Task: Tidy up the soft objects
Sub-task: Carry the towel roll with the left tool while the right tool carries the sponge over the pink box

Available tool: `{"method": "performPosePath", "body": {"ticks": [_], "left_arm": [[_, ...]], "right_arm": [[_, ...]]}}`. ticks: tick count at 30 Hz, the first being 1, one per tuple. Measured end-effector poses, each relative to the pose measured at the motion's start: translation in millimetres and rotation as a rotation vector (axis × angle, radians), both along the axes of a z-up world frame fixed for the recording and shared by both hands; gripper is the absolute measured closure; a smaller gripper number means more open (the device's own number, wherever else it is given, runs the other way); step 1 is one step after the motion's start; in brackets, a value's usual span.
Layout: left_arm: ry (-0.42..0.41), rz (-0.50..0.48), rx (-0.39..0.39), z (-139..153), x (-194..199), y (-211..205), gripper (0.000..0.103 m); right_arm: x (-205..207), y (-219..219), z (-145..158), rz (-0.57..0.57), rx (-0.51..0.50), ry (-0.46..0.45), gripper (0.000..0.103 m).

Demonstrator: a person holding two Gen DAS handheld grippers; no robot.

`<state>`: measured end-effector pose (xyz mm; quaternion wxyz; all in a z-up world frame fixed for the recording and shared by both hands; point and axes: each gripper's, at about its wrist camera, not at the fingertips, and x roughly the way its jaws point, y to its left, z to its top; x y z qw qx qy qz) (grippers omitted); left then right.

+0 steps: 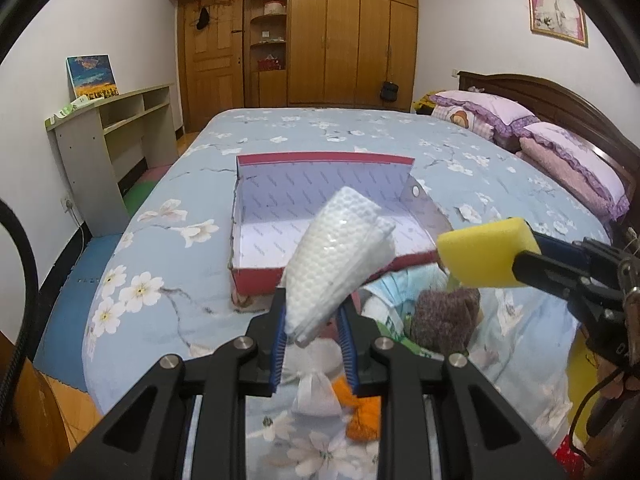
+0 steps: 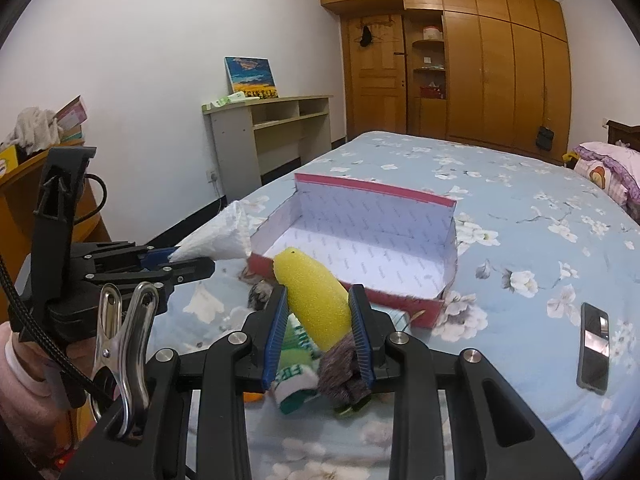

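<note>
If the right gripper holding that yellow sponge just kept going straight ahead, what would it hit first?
Probably the red box: its near wall or open inside lies straight beyond the yellow sponge in the right gripper. Depth is uncertain.

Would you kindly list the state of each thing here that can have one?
Left gripper: shut on the white cloth, held up.
Right gripper: shut on the yellow sponge, held up.
Red box: open, empty.
Phone: flat on the bed, screen dark.
Wardrobe: doors closed.
</note>
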<state>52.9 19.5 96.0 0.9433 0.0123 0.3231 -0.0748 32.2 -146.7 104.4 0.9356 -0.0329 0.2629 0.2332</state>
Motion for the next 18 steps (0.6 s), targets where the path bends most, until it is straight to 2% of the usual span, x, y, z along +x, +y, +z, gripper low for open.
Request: {"method": "performPosePath", "body": {"ticks": [18], "left_arm": [[0.042,0.016,-0.023,-12,100,-7,0.079]], "right_arm": [[86,-29,-22,-0.104,0.016,0.061,0.071]]}}
